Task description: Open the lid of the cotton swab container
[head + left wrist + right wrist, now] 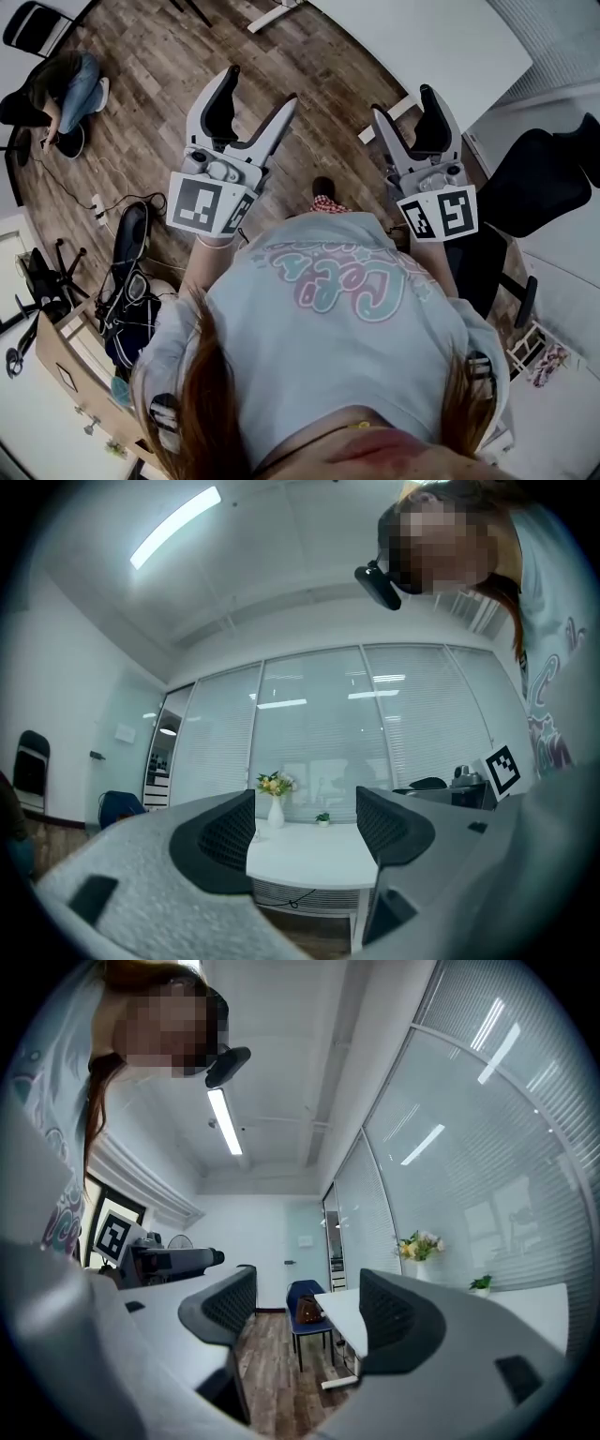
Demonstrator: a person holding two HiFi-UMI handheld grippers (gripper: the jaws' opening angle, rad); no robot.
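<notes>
Two grippers, the left gripper (261,86) and the right gripper (403,101), hover over the wood floor (159,84), each with jaws spread wide and nothing between. Where the cotton swab container lies cannot be told.

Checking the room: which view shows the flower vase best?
Left gripper view: the flower vase stands near centre on the white table. Right gripper view has it off to the side; head view lacks it.
</notes>
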